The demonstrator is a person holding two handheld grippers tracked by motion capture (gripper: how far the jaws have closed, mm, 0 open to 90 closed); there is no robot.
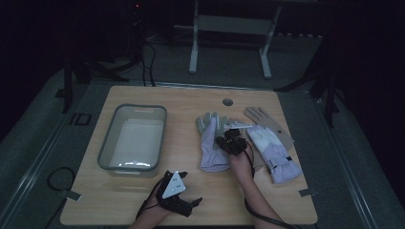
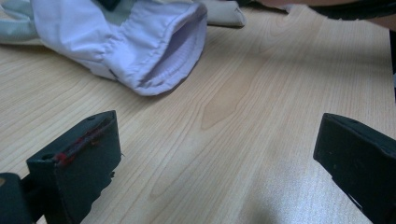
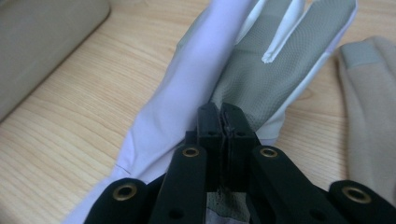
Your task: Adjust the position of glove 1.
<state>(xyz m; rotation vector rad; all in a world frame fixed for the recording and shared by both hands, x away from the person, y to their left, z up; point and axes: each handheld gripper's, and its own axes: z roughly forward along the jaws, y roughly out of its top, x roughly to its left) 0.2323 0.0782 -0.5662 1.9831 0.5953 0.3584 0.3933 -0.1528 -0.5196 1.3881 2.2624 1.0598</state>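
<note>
One readable mark: "ID" in dark letters on the grey floor [image 1: 57, 129], just left of the table's [image 1: 191, 98] far-left corner, at about [image 1: 79, 119] in the high view. No legible text on the gloves, the grey bin or the grippers; the plate on the left gripper [image 1: 179, 193] has small dark dots, not characters.

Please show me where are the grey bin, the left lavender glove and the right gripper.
grey bin [image 1: 106, 143]: high view, on its left rim.
left lavender glove [image 1: 208, 145]: high view, on its palm.
right gripper [image 3: 220, 122]: right gripper view, between its shut jaw tips, pinching the glove.
</note>
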